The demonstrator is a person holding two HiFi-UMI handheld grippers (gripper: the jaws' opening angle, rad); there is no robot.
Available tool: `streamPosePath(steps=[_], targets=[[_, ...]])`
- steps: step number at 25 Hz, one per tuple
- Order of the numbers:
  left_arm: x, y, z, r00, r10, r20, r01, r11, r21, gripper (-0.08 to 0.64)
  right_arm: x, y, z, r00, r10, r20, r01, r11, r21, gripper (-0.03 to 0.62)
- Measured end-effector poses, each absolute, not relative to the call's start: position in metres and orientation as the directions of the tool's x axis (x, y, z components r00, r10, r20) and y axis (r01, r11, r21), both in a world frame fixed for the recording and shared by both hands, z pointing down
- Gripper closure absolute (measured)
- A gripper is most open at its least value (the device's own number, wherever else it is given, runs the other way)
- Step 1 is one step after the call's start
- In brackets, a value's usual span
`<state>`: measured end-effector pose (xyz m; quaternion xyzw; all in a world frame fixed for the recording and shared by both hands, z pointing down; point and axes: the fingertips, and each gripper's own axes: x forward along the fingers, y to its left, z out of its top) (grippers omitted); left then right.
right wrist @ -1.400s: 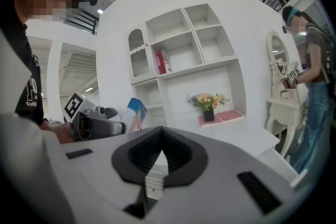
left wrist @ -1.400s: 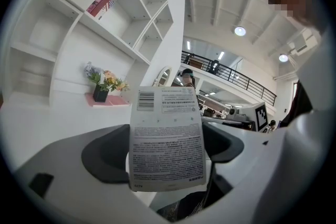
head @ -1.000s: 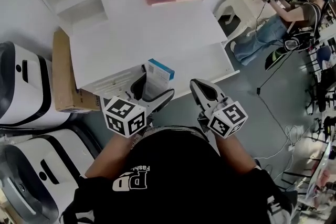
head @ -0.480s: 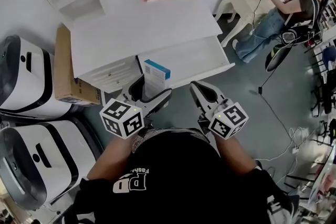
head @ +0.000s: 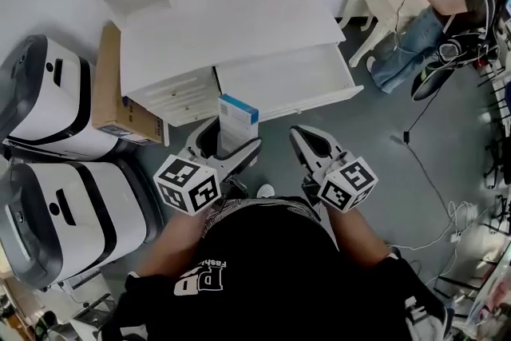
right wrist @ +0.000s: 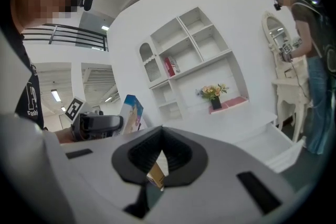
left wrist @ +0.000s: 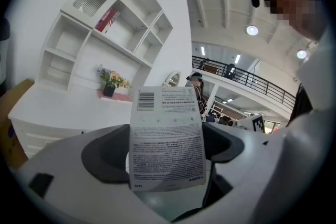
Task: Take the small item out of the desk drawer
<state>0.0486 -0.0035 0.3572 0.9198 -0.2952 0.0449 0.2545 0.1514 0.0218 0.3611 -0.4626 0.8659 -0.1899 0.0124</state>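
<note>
White card box (left wrist: 167,139), blue-topped, one only, is clamped upright between the left gripper (head: 229,143) fingers (left wrist: 100,157). The right gripper (head: 305,136) has its fingers closed, seemingly on nothing. The box now sits drawn back clear of the table (head: 231,28), whose one drawer (head: 283,80) stands open. Extraction looks effectively done.

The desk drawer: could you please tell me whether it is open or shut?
Open. The drawer juts out past the desk top, its white inside showing; the box is in the left claw.

White, blue-topped box (head: 238,120) upright in left tool (head: 228,143); desk drawer (head: 281,82) open
</note>
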Motion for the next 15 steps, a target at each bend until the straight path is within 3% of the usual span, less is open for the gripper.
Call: streamPosePath(steps=[15], targets=[[-0.002,-0.022,0.339,0.862,-0.449,0.237,-0.507,-0.768,0.391,0.117,0.106,0.012,0.359,-0.501,-0.846,0.181,-0.849,0.440,-0.293,0.586]])
